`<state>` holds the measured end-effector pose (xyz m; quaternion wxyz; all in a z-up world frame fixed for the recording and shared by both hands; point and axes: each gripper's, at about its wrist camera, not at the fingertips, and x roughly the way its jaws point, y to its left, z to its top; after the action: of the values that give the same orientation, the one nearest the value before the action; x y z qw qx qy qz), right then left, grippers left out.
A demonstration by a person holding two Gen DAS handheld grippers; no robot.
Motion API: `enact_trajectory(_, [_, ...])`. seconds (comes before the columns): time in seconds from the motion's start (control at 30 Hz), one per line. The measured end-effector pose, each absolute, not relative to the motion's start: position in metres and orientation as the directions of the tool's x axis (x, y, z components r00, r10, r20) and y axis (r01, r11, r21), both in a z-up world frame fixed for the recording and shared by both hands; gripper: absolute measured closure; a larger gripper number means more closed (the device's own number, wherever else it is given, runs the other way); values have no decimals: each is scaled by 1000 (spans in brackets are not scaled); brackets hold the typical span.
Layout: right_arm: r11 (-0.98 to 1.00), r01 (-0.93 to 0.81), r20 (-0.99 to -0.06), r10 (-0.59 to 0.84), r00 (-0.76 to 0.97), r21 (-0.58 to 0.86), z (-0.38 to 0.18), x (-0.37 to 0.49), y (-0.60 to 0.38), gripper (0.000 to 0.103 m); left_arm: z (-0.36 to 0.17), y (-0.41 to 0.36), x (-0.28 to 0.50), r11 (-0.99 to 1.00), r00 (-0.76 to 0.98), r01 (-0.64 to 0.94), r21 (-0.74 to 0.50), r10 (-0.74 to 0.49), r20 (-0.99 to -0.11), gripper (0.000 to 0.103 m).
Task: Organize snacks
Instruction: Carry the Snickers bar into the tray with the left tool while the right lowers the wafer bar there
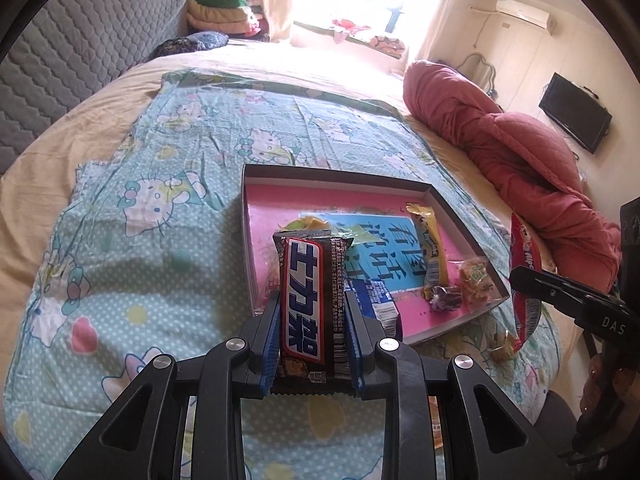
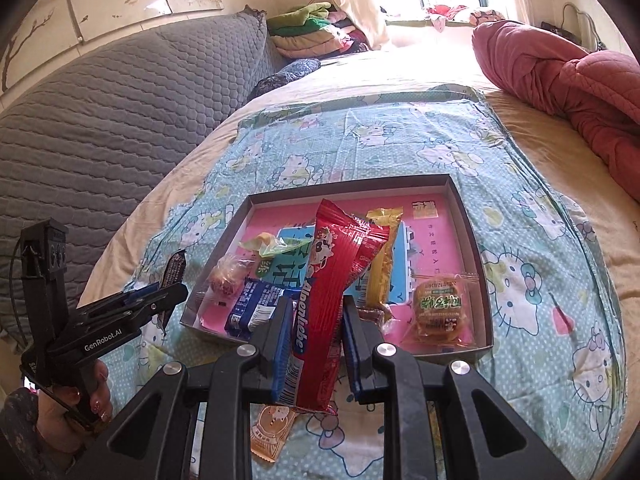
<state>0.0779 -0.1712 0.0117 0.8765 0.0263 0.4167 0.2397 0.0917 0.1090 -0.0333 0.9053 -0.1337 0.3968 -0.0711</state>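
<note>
My left gripper (image 1: 311, 304) is shut on a brown chocolate bar (image 1: 310, 300) held upright just before the near left corner of the shallow box (image 1: 336, 174). My right gripper (image 2: 316, 308) is shut on a long red Alpenliebe candy pack (image 2: 332, 280) above the box's near edge (image 2: 482, 348). The pink-bottomed box holds a yellow snack bar (image 2: 380, 264), a blue wrapped snack (image 2: 256, 308), a round cake in clear wrap (image 2: 438, 312), a small red-dotted sweet (image 2: 224, 280) and a green-yellow wrapper (image 2: 272, 246). An orange packet (image 2: 272, 428) lies on the cloth under my right gripper.
The box sits on a Hello Kitty cloth (image 1: 160, 200) spread over a bed. A red quilt (image 1: 520, 152) is bundled at the right. A grey quilted sofa back (image 2: 100, 120) runs along the left. Folded blankets (image 2: 312, 28) are stacked by the window.
</note>
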Motion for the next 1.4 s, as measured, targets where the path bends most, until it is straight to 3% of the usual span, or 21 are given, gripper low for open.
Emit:
enact_trajectory(0.57, [907, -342, -711, 409, 572, 246, 1, 105, -180, 79, -44, 98, 111, 961, 663, 12, -275, -213, -718, 74])
enact_trajectory(1.17, [939, -298, -775, 316, 548, 172, -37, 136, -173, 79, -68, 96, 134, 960, 625, 13, -278, -225, -748, 74])
enact_trajectory(1.27, [941, -293, -774, 313, 551, 172, -37, 135, -174, 79, -67, 97, 134, 958, 626, 10, -288, -230, -745, 70])
enact_trajectory(1.33, [943, -284, -772, 308, 557, 171, -36, 135, -176, 79, -66, 97, 134, 958, 629, 11, -287, -230, -743, 60])
enact_trajectory(1.4, [944, -277, -767, 312, 560, 181, -34, 135, -179, 78, -65, 97, 133, 956, 631, 11, -295, -235, -739, 57])
